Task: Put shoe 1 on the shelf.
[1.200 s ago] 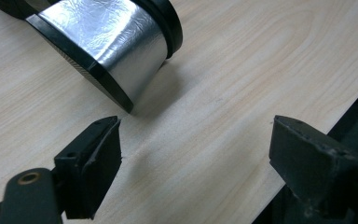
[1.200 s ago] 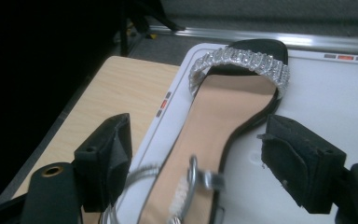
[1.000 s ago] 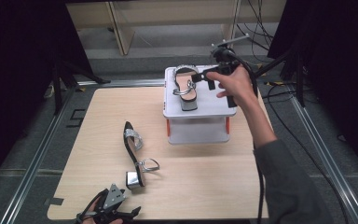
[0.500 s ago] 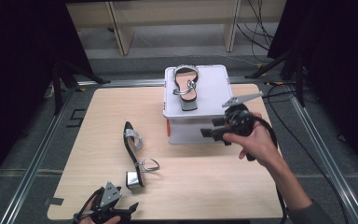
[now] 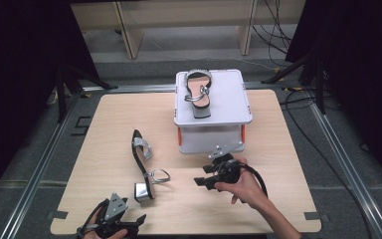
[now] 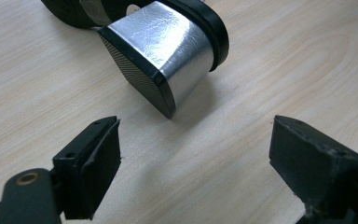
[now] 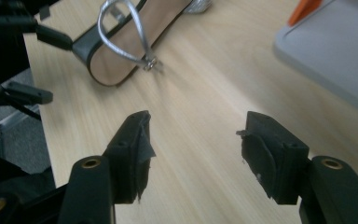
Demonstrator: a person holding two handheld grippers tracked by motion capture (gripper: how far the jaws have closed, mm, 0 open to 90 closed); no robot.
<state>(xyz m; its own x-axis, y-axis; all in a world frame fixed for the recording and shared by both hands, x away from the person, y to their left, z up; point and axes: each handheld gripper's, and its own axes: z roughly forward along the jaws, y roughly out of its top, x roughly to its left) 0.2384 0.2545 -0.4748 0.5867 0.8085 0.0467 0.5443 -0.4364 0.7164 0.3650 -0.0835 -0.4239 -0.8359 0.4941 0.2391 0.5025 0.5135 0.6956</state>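
One sandal (image 5: 199,92) sits on the grey box (image 5: 229,107), another sandal (image 5: 144,162) mid-bench; both the left gripper (image 6: 193,154) and right gripper (image 7: 196,149) gape wide, holding nothing.

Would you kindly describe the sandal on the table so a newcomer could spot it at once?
On the wooden table, left of the grey box, a black sandal lies on its side. Unlike its twin atop the box, it rests on bare wood, its silver block heel towards the left gripper.

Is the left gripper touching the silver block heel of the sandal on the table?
Apart. In the left gripper view, bare wood shows between both open jaws of the left gripper and the silver block heel, which lies ahead of them.
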